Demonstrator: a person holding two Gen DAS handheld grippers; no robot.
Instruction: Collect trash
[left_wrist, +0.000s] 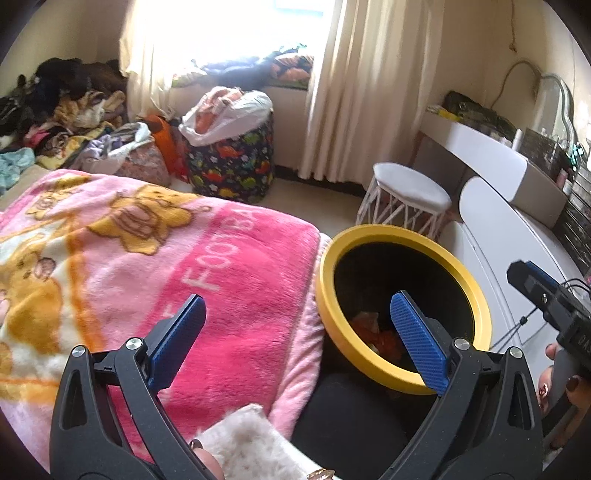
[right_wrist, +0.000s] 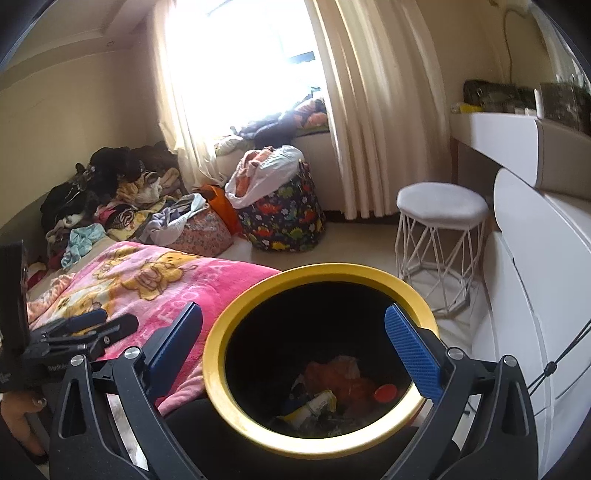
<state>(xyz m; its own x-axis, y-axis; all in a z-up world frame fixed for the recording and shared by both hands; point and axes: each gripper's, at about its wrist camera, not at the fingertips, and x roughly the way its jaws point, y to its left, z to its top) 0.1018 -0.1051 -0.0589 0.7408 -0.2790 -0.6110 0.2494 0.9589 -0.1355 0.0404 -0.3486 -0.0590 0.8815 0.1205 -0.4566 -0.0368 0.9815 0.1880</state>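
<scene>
Step in hand, as I judge it: a piece of trash is in and both grippers are free, hovering at the bin (right_wrist: 216, 354), a black bucket with a yellow rim, standing on the floor just right of the bed, touching or nearly touching the pink blanket (left_wrist: 229, 280). Inside, at the bottom: crumpled orange wrapper (right_wrist: 332, 373), a red cap (right_wrist: 385, 393), a yellowish-white packet (right_wrist: 317, 402), other scraps too dark to name.

Right gripper (right_wrist: 293, 360): jaws spread as wide as they go, nothing between the blue pads (right_wrist: 413, 354), nothing touched. It sits over the near side of the bin mouth, looking down into it. Left gripper (left_wrist: 297, 336): also wide open, empty; its left finger is over the blanket, its right finger (left_wrist: 417, 336) over the bin opening, no contact visible.

Next move, my guess: find the next piece of trash. None is plainly visible on the blanket or the floor strip near the bin, so it calls for swinging a gripper away to search. Candidates are far left: the clothes pile (right_wrist: 110, 199), the dinosaur-print bag (right_wrist: 284, 218) with a white plastic bag stuffed in it. Whether any of that counts as trash I cannot tell. White stool (right_wrist: 439, 236) and white dresser (right_wrist: 535, 280) stand right of the bin; keep clear of them.
</scene>
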